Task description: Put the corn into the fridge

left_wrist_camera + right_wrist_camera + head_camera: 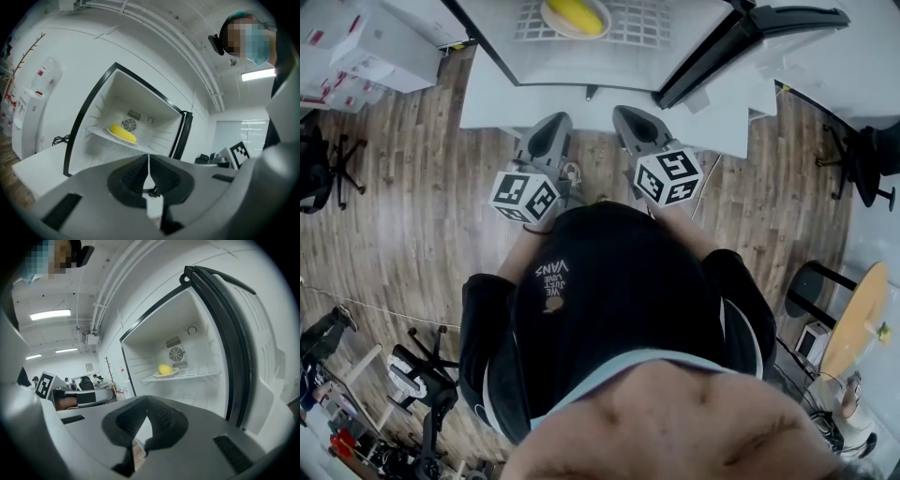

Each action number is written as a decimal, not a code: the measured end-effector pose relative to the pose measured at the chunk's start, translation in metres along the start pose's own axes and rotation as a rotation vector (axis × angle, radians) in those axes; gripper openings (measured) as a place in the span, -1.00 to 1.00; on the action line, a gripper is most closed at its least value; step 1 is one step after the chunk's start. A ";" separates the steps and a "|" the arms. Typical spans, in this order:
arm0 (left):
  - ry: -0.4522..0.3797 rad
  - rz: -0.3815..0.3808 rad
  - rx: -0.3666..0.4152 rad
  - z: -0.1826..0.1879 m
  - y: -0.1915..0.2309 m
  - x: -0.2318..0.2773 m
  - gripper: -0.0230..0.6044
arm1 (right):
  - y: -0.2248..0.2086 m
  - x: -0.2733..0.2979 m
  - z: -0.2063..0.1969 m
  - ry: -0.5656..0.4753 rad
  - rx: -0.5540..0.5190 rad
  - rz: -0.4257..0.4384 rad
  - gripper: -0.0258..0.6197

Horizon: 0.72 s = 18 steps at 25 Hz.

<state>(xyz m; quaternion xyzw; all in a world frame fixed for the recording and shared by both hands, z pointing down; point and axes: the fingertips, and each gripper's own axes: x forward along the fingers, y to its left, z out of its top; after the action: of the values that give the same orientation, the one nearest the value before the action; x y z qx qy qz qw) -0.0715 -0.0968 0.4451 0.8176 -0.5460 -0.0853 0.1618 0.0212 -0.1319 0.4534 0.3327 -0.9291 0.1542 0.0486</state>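
The yellow corn (575,16) lies on a white plate (551,21) on the wire shelf inside the open white fridge (581,66). Both grippers are held side by side in front of the fridge, outside it, pointing at it. My left gripper (555,124) is shut with nothing in it; in the left gripper view its jaws (149,169) meet, with the corn (123,133) beyond them. My right gripper (629,118) is also shut and empty; in the right gripper view its tips (144,427) sit below the corn (164,369) on its plate (165,374).
The fridge door (750,37) stands swung open on the right, with its dark seal (234,348) close to my right gripper. The fridge stands on a white platform (487,94) over a wood floor. A water dispenser (33,112) is at the left, and office chairs (328,164) stand around.
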 end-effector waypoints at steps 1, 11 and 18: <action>-0.002 0.003 -0.002 0.000 0.000 -0.001 -0.85 | 0.000 0.000 0.000 0.001 -0.002 0.002 -0.88; -0.014 0.003 -0.012 -0.002 -0.004 -0.005 -0.85 | 0.003 -0.003 -0.005 0.010 -0.012 0.003 -0.88; -0.012 0.000 -0.017 -0.003 -0.007 -0.006 -0.85 | 0.004 -0.005 -0.005 0.013 -0.020 0.001 -0.88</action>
<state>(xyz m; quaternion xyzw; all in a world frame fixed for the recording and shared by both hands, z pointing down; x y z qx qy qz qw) -0.0671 -0.0884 0.4458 0.8157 -0.5462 -0.0948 0.1653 0.0224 -0.1241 0.4561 0.3307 -0.9304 0.1473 0.0579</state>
